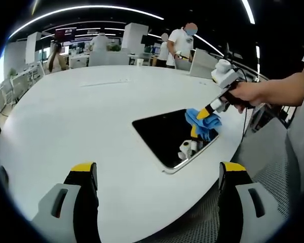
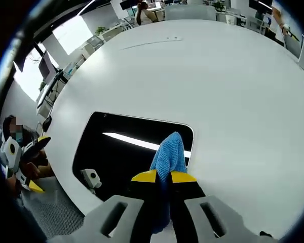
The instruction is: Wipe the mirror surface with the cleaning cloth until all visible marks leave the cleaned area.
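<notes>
In the left gripper view I am looking over my left gripper (image 1: pixel 157 174), whose two yellow-tipped jaws are rising from the bottom edge, spread wide apart with nothing between them. They are hovering above the white table (image 1: pixel 91 111), short of the mirror (image 1: pixel 167 139), which is lying flat right of centre, near the table's lower-right edge, its dark glass reflecting the tool above it. At the right of that view a hand (image 1: pixel 253 93) is holding my right gripper (image 1: pixel 206 112), which is reaching down from the upper right and pressing the blue cleaning cloth (image 1: pixel 205 124) onto the mirror's right end.

In the right gripper view my right gripper (image 2: pixel 163 177) is coming up from the bottom centre with its jaws pressed together, pinching the cleaning cloth (image 2: pixel 168 154). The cloth is sticking up between the yellow tips and lying over the mirror (image 2: pixel 116 152), near its right edge. The glass is reflecting a bright ceiling light strip as a white streak across the middle of the frame. The table (image 2: pixel 218 81) is spreading across the upper part. At the far left edge I am seeing my left gripper (image 2: pixel 33 164), its yellow tips apart, off the table.
</notes>
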